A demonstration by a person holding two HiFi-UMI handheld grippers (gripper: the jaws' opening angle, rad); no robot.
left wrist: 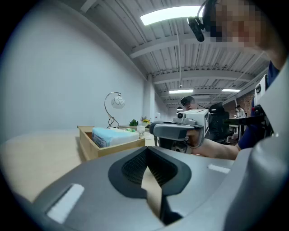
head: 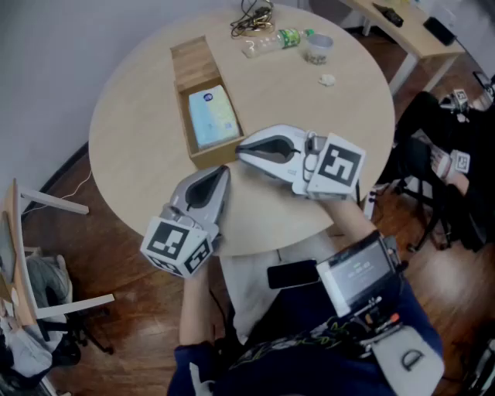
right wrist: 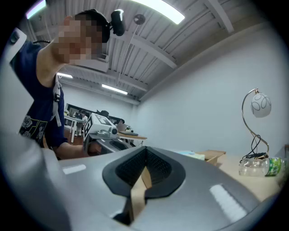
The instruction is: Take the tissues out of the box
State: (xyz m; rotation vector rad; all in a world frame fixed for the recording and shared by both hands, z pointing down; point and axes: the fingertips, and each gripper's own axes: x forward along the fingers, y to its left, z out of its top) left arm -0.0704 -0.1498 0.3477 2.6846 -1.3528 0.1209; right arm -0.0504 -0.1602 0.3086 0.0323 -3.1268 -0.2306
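A long wooden box (head: 196, 76) lies on the round table (head: 131, 147), and a pale blue tissue pack (head: 211, 116) fills its near half. My left gripper (head: 223, 172) rests at the table's front edge, just short of the box's near end, shut with nothing in it. My right gripper (head: 241, 150) comes in from the right, its tip beside the box's near right corner, also shut and empty. In the left gripper view the box (left wrist: 95, 150) and tissue pack (left wrist: 111, 136) sit ahead to the left, above the jaws of the left gripper (left wrist: 146, 150). The right gripper (right wrist: 145, 152) view shows the box (right wrist: 213, 155) far off.
At the table's far side lie a plastic bottle (head: 280, 39), a tangle of cables (head: 254, 18), a small cup (head: 319, 48) and a white scrap (head: 328, 79). A curved lamp (right wrist: 256, 108) stands there too. A phone (head: 292, 274) rests on the person's lap. A desk (head: 410, 31) stands at the upper right.
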